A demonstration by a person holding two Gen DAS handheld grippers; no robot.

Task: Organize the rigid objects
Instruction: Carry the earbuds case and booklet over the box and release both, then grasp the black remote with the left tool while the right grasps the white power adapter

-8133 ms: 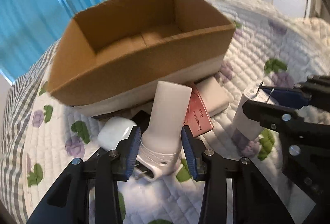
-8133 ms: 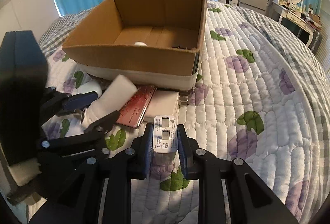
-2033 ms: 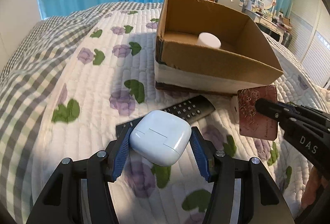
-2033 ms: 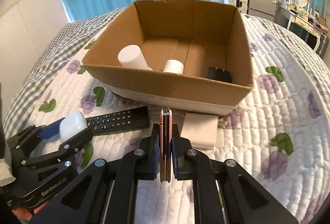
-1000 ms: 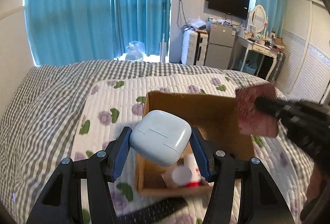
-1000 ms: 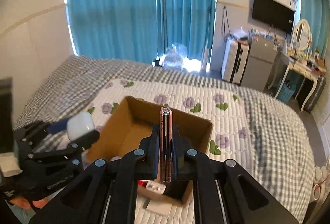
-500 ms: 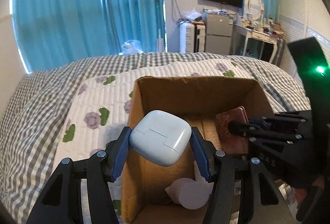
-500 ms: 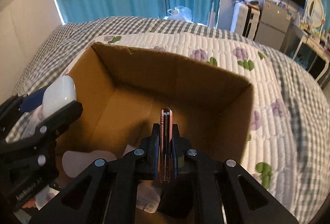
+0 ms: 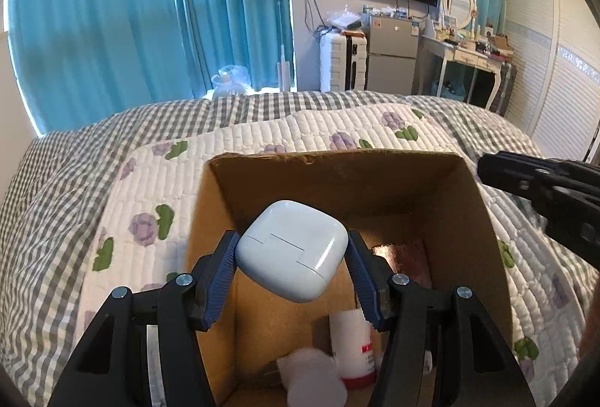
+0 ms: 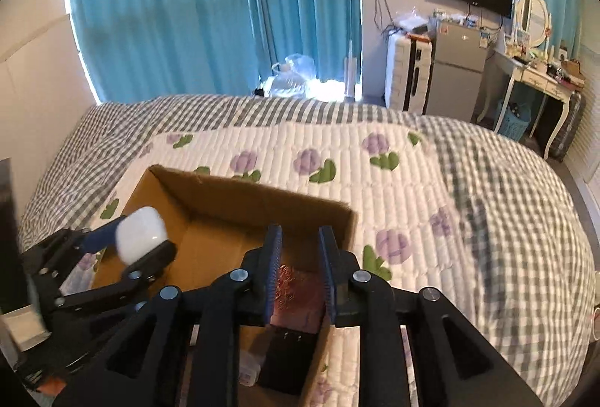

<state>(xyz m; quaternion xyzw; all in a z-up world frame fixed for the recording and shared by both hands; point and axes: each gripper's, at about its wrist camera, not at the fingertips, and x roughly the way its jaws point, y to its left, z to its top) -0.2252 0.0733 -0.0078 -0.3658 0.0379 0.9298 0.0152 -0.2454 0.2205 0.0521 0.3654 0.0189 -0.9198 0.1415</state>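
Box (image 9: 465,204) on bed (image 9: 300,129); earbud case (image 9: 290,251) above it.

Glossy white on the earbud case (image 9: 291,252). Plain brown on the cardboard box (image 9: 337,178). Coppery pink, finely patterned, on the flat case (image 9: 403,257) inside. Black frames, ribbed blue pads on the left tongs (image 9: 292,270) and right tongs (image 10: 300,266). White quilt (image 10: 337,152), purple flowers, green leaves; grey gingham sheet (image 9: 56,182). Teal curtains (image 9: 150,13).
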